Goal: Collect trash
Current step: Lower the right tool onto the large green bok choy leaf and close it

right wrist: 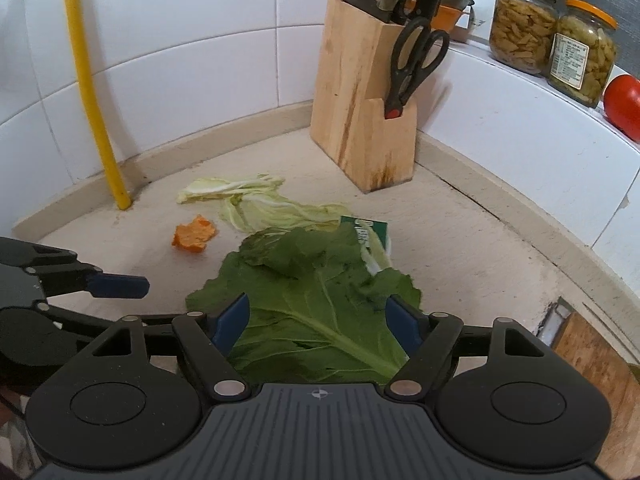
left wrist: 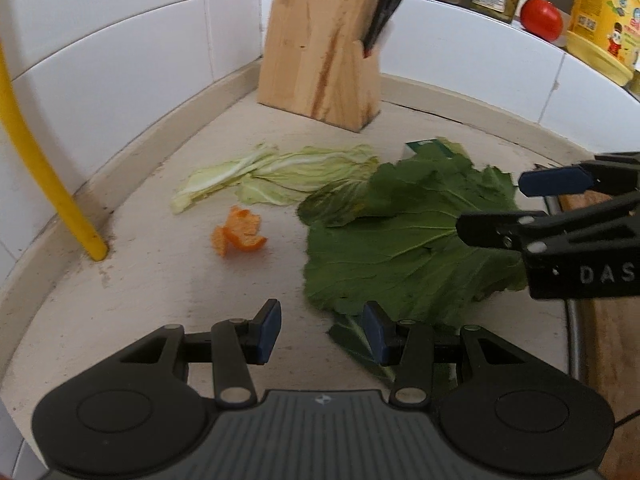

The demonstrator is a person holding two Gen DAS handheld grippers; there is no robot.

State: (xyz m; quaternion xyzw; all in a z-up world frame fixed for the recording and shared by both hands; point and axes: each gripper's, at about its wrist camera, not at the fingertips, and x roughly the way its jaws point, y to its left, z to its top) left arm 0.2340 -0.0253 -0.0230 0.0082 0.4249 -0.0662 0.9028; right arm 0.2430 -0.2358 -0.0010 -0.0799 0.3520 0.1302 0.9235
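Nearest the lens in the right wrist view, the right gripper stands with its jaws wide apart, the blue pads straddling the near part of a large dark green leaf without pressing on it; nothing is held. In the left wrist view, the left gripper hangs with its jaws partly open and empty above the bare counter, its right pad just over the leaf's stalk end.

Trash on the counter: the dark green leaf lies flat in the middle; a pale wilted cabbage leaf lies behind it, nearer the corner; a piece of orange peel lies apart, left of both; a small green-and-white carton is partly covered by the far edge of the dark leaf.

Containers: a wooden knife block stands in the tiled corner and holds several knives in its top slots, with black-handled scissors in its lower front slot. On the ledge at right, two glass jars hold yellowish pickled vegetables; the nearer has an orange lid. A tomato lies beside them. A yellow bottle stands further along the ledge; its contents cannot be told. A yellow pipe rises from the counter at left.
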